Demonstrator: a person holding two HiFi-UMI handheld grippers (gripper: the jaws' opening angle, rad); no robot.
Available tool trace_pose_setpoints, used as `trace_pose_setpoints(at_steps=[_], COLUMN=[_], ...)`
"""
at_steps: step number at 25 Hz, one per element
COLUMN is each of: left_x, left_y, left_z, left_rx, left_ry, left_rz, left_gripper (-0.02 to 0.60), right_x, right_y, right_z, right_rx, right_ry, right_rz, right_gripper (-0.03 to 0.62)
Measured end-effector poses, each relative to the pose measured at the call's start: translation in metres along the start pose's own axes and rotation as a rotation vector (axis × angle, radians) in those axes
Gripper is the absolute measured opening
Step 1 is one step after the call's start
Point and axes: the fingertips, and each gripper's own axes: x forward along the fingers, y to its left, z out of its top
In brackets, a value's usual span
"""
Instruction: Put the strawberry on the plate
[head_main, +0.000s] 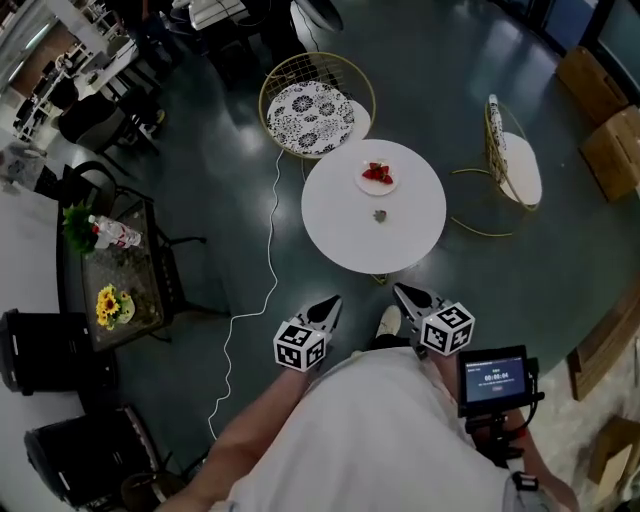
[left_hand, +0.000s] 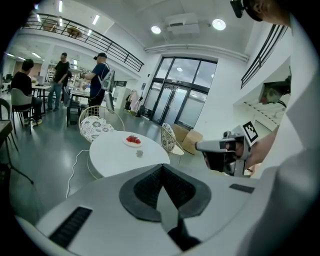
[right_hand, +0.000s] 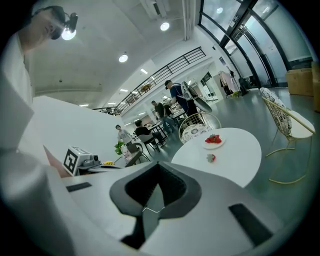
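Observation:
A round white table (head_main: 340, 235) stands ahead of me. On its far side a small white plate (head_main: 378, 186) carries red strawberries. A single strawberry (head_main: 380, 215) lies on the tabletop just nearer than the plate, apart from it. The left gripper view shows that strawberry (left_hand: 139, 153) and the plate (left_hand: 133, 141) too, as does the right gripper view, with the strawberry (right_hand: 212, 158) and the plate (right_hand: 213, 140). Both grippers are held low near the person's body, short of the table. My left gripper (head_main: 333, 300) (left_hand: 162, 167) is shut and empty. My right gripper (head_main: 400, 290) (right_hand: 159, 166) is also shut and empty.
A gold wire chair with a patterned cushion (head_main: 310, 115) stands behind the table and a second chair (head_main: 512, 160) to its right. A white cable (head_main: 262, 290) runs over the floor at the left. A dark side table (head_main: 115, 270) holds flowers and a bottle. Cardboard boxes (head_main: 600, 110) sit far right.

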Motion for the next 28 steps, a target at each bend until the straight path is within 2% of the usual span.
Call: trace_pose_setpoints(at_steps=[14,28], left_x=[0.091,0.111], left_y=[0.006,0.008], left_z=[0.055,0.061], left_rx=[0.02,0.034], left_ry=[0.014,0.046], left_rz=[0.018,0.05], left_gripper=[0.006,0.006], right_x=[0.012,0.012], right_y=[-0.086,-0.107], right_z=[0.045,0.04], right_rx=[0.006,0.029], right_ry=[0.019,0.045], right_rz=[0.011,0.029], right_gripper=[0.006,0.006])
